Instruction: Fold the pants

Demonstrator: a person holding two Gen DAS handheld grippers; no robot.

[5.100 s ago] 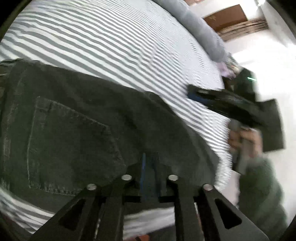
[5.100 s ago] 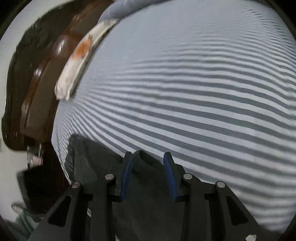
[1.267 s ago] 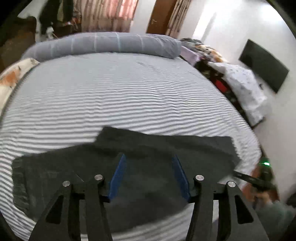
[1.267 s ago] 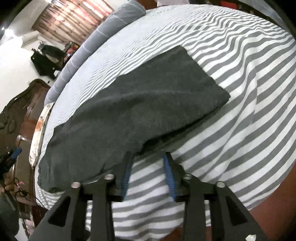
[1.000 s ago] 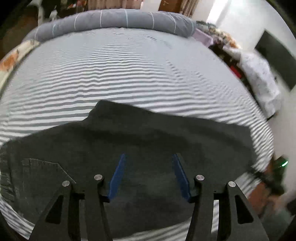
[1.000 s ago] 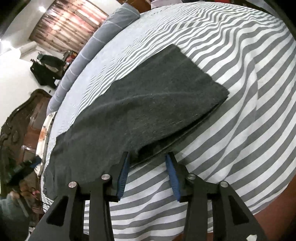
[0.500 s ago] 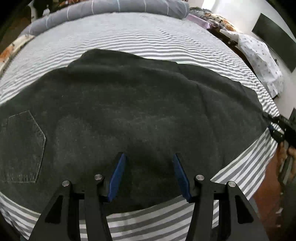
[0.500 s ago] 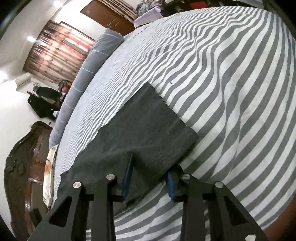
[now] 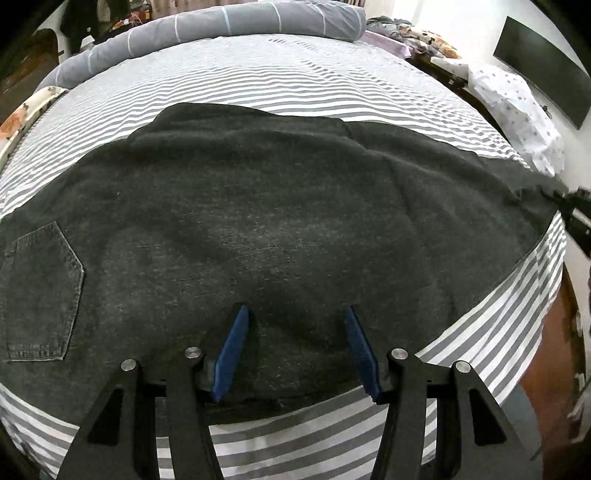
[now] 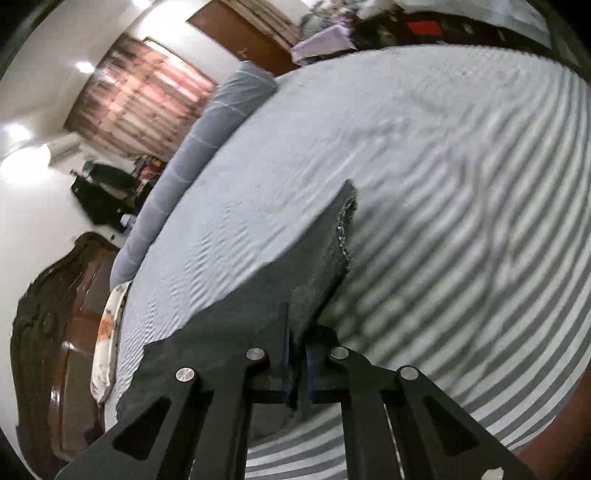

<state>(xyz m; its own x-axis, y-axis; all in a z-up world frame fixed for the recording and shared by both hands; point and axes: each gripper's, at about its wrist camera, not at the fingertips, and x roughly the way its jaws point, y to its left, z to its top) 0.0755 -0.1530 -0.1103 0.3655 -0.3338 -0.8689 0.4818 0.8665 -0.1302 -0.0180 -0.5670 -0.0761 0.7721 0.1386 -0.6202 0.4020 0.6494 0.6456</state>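
On the striped bed sheet (image 9: 295, 77), a pair of dark grey pants (image 9: 258, 206) lies spread flat, taking up most of the near half of the bed. A back pocket (image 9: 38, 295) with pale stitching shows at the left end of the cloth. Along the far edge of the bed runs a long grey bolster (image 9: 221, 26).

The left gripper (image 9: 295, 350) points steeply down over the near edge of the pants. Its blue-padded fingers (image 9: 232, 350) stand apart, released, with the cloth lying flat beneath and between them; the pads do not pinch it.

The right gripper (image 10: 296, 363) is clenched on the pants (image 10: 317, 273) at the leg end. Its two fingers are nearly together with a fold of dark cloth squeezed between them. From that grip the leg end rises off the sheet (image 10: 443, 184), and its frayed hem (image 10: 345, 221) stands up as a ragged point. This view is blurred, so it is hard to tell how much of the leg is off the bed. In the left camera's view, the right gripper (image 9: 574, 218) appears at the far right edge, at the pants' corner.

A carved wooden headboard (image 10: 55, 314) and a patterned pillow (image 10: 107, 332) sit at the left in the right camera's view.
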